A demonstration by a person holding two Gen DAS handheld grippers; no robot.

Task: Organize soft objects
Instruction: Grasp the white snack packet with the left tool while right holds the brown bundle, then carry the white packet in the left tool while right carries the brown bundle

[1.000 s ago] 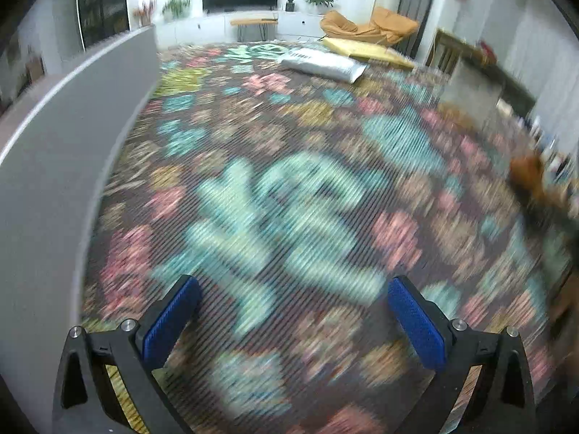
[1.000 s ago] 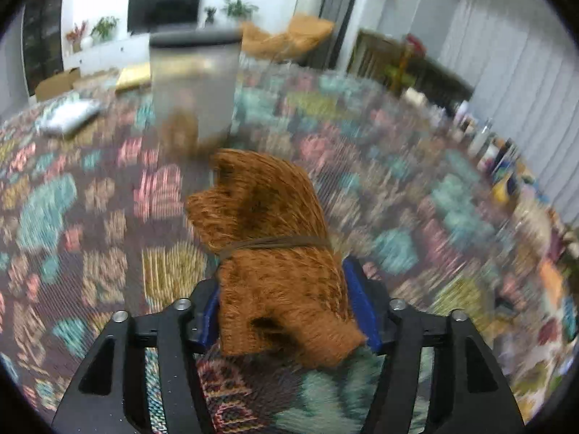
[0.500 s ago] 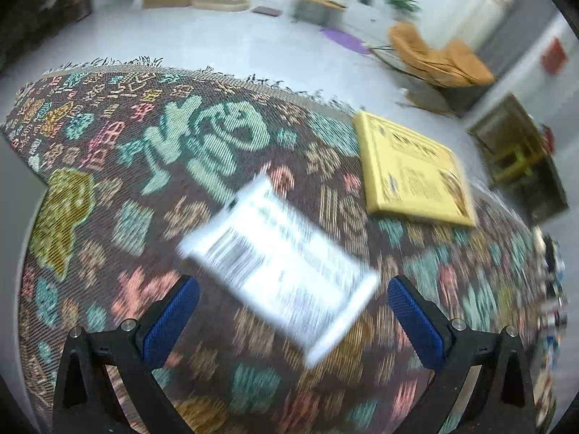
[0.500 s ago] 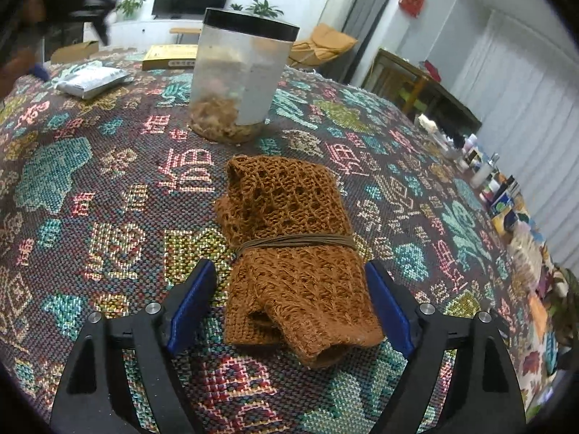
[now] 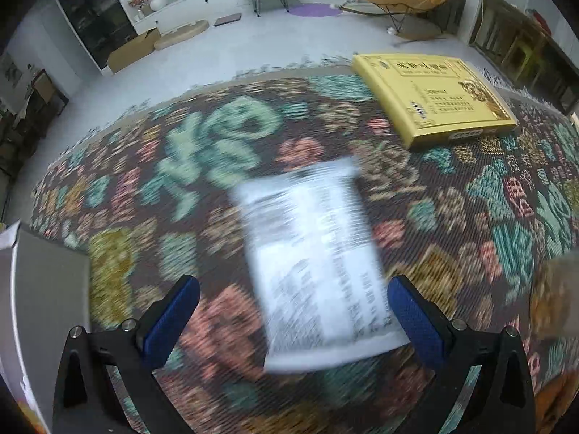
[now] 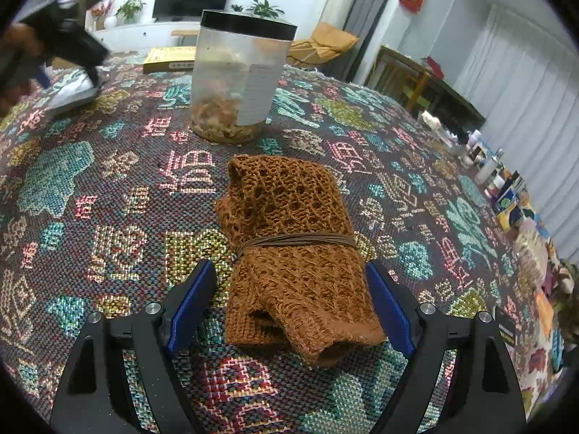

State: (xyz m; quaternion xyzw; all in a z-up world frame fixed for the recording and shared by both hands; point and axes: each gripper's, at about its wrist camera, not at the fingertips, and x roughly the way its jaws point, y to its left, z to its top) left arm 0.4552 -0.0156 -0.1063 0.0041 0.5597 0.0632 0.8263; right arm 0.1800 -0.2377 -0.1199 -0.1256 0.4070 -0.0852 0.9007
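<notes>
A brown knitted cloth bundle (image 6: 293, 249), tied with a cord, lies on the patterned tablecloth (image 6: 108, 246). My right gripper (image 6: 289, 303) is open, its blue pads on either side of the bundle's near end without squeezing it. A white soft packet (image 5: 318, 256) with printed text lies on the cloth, blurred. My left gripper (image 5: 293, 311) is open above it, pads astride its near end. In the right wrist view the left gripper (image 6: 68, 61) hovers over that packet (image 6: 72, 94) at the far left.
A clear plastic jar (image 6: 239, 79) with a black lid stands behind the bundle. A yellow flat box (image 5: 430, 97) lies near the table's far edge. A grey box wall (image 5: 39, 307) rises at the left. Small bottles (image 6: 488, 173) crowd the right table edge.
My right gripper opened and let go of the knitted bundle, which now rests on the cloth. My left gripper swung over to the white packet and closed in on it.
</notes>
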